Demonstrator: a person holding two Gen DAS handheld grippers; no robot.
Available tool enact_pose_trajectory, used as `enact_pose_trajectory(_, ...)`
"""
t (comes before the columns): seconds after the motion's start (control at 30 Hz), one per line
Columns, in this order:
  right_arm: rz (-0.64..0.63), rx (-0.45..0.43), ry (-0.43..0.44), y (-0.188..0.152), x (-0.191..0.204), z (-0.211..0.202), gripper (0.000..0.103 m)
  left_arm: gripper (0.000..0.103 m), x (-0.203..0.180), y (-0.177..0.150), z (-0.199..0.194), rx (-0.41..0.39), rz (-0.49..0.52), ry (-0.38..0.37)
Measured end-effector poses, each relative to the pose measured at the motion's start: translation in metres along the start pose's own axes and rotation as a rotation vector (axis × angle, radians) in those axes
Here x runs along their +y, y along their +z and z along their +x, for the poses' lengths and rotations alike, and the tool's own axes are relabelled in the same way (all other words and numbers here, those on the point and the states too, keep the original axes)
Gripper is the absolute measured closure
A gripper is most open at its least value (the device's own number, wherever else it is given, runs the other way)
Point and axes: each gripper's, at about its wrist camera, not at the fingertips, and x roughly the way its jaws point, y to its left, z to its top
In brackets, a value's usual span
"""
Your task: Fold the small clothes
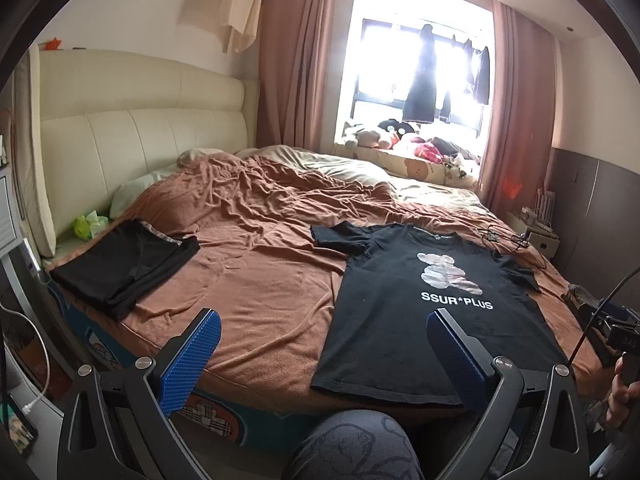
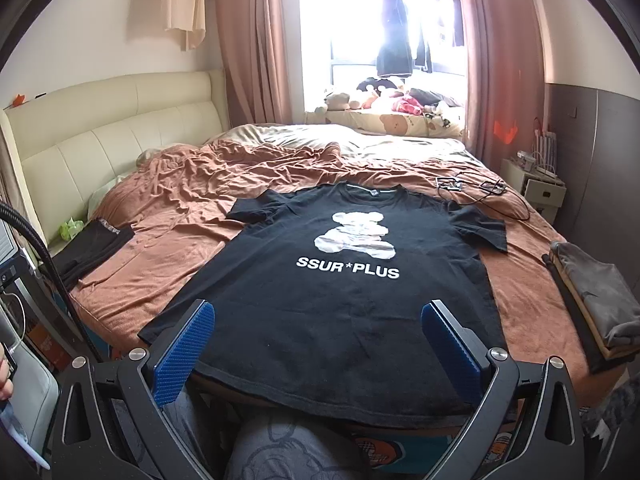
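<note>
A black T-shirt [image 2: 344,280] with a white bear print and the words SSUR*PLUS lies flat, front up, on the brown bedsheet [image 2: 168,264], hem toward me and hanging slightly over the bed edge. It also shows in the left wrist view [image 1: 420,304], to the right. My right gripper [image 2: 318,316] is open and empty, held just short of the hem. My left gripper [image 1: 324,324] is open and empty, over the bed edge to the left of the shirt. The right gripper's body [image 1: 612,328] shows at the right edge of the left wrist view.
A folded black garment [image 1: 124,264] lies at the bed's left corner, also in the right wrist view [image 2: 92,248]. A stack of folded grey clothes [image 2: 592,300] sits at the right edge. Cables [image 2: 480,192] lie behind the shirt. My knee [image 2: 304,448] is below the bed edge.
</note>
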Motion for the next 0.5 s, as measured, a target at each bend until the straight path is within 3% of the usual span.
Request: enact_pose_trajectory(0.5, 0.005, 0.089, 0.053, 0.025, -0.021, 0.080, 0.000, 0.000, 0.003, 0.006, 0.072, 0.105, -0.034, 0.034)
